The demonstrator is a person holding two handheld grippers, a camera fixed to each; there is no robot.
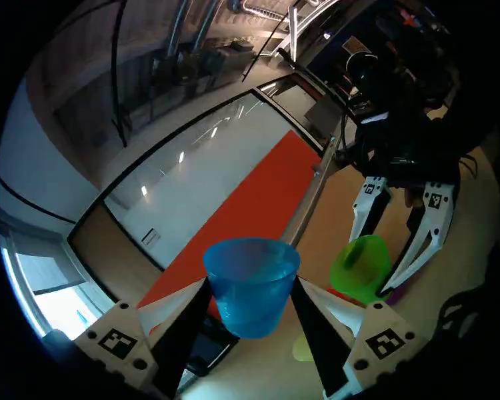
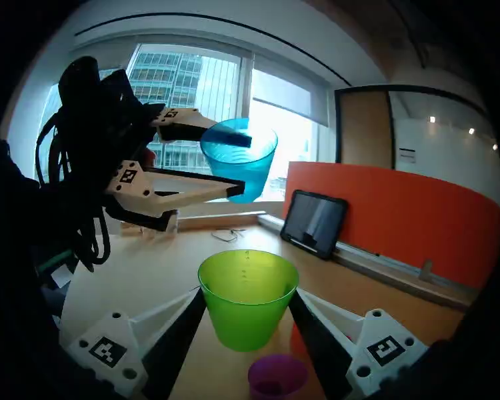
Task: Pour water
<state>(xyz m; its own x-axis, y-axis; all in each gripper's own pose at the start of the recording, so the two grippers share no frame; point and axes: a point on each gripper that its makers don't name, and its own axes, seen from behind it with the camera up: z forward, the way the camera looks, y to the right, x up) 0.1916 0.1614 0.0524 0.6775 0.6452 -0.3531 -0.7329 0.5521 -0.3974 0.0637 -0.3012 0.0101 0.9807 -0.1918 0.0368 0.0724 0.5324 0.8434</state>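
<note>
Left claw point(image 1: 251, 280) clamps the translucent blue plastic cup point(image 1: 252, 288), both fingers pressed to its sides. In the right gripper view it hangs high at the left, above the wooden bench point(image 2: 150, 273). Centre now: right claw point(image 2: 247, 293) grips the lime-green plastic cup point(image 2: 248, 307) between its fingers, lower than the blue one and apart from it. Just below, a small purple cup point(image 2: 277, 377) sits on the bench. Further right, a dark tablet point(image 2: 313, 223) stands tilted near the orange partition panel point(image 2: 410, 213).

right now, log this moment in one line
left tool: shut on blue cup, raised | right tool: shut on green cup, upright | purple cup: on table
</note>
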